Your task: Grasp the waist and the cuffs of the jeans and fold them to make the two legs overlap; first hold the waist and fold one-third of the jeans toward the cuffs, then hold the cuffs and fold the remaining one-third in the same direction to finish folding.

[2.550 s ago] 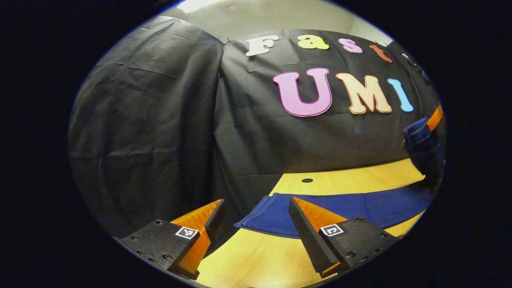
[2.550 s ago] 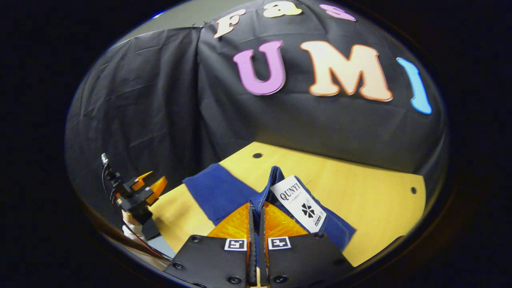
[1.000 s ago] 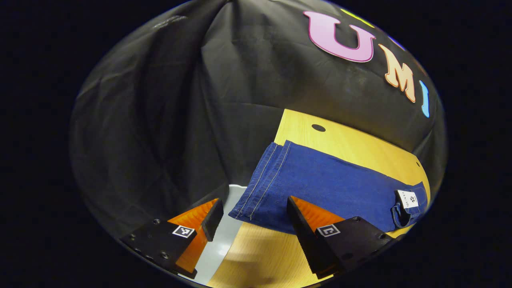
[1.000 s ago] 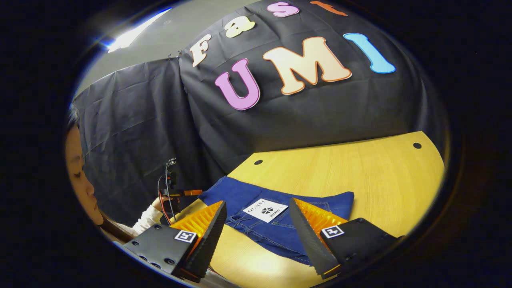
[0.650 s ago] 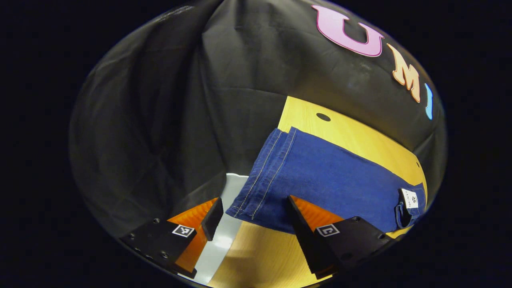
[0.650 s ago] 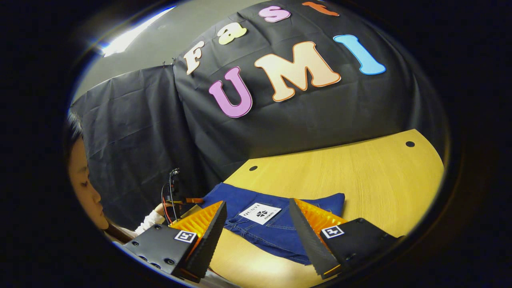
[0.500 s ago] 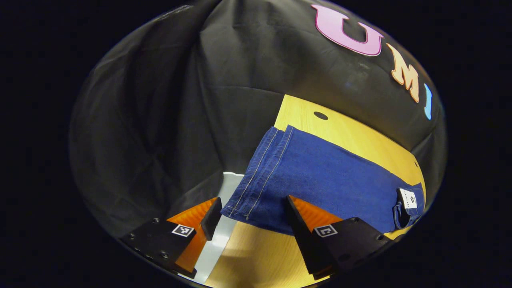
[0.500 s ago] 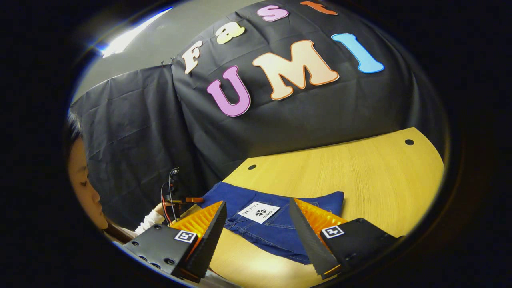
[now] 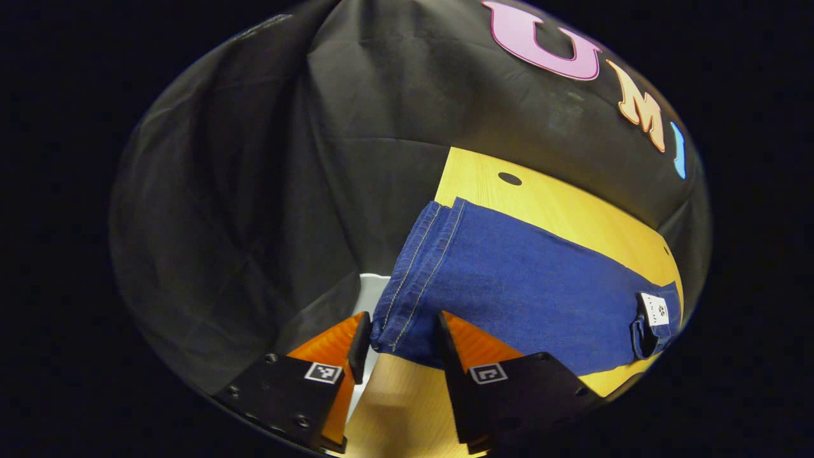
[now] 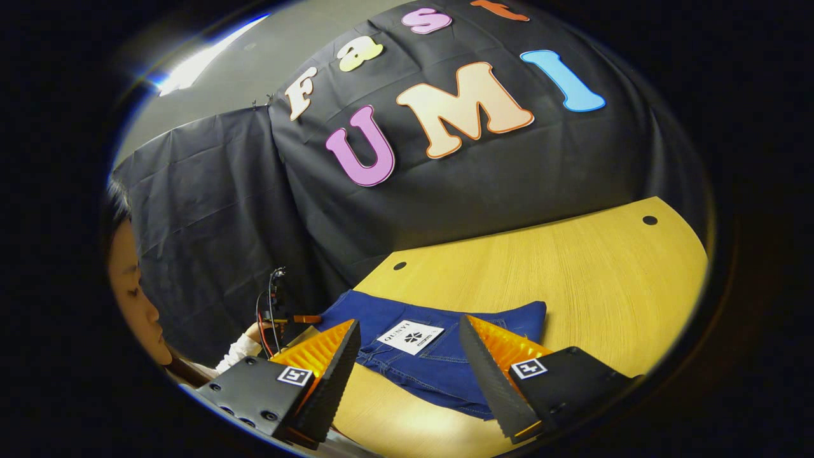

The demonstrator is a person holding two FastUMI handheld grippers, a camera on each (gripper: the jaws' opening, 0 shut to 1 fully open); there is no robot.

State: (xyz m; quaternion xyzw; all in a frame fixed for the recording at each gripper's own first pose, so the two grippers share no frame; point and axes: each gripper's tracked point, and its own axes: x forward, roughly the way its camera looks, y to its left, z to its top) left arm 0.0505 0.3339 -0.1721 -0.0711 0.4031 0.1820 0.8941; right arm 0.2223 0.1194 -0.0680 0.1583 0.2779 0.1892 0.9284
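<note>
a: any writing on the jeans (image 9: 521, 280)?

b: a white label (image 9: 655, 310) sits at the waist end, with dark print and a small dark emblem. in the right gripper view the same label (image 10: 410, 333) is nearer and lies flat on the denim. each gripper body also carries a small square black-and-white marker (image 9: 323, 373).

a: how do the jeans look?

b: deep blue denim, legs stacked one on the other and lying flat and long on the yellow wood tabletop (image 9: 547, 203). the cuffs show two rows of pale stitching and two hems, nearly edge on edge. a belt loop curls just below the label.

a: where are they lying?

b: cuffs at the left edge of the tabletop, the near cuff corner poking a little past it. the waist lies off to the right. a dark hole (image 9: 509, 179) in the wood sits just beyond the far cuff corner.

a: the left gripper (image 9: 400, 318)?

b: low at the cuffs, jaws apart and straddling the near cuff corner. the denim sits between them, but i can't tell if either side touches it.

a: and the right gripper (image 10: 408, 322)?

b: jaws wide apart and holding nothing, above the near edge of the waist end. the label shows between them, farther off. a person (image 10: 127, 280) is at the far left, with a white sleeve (image 10: 238, 350).
</note>
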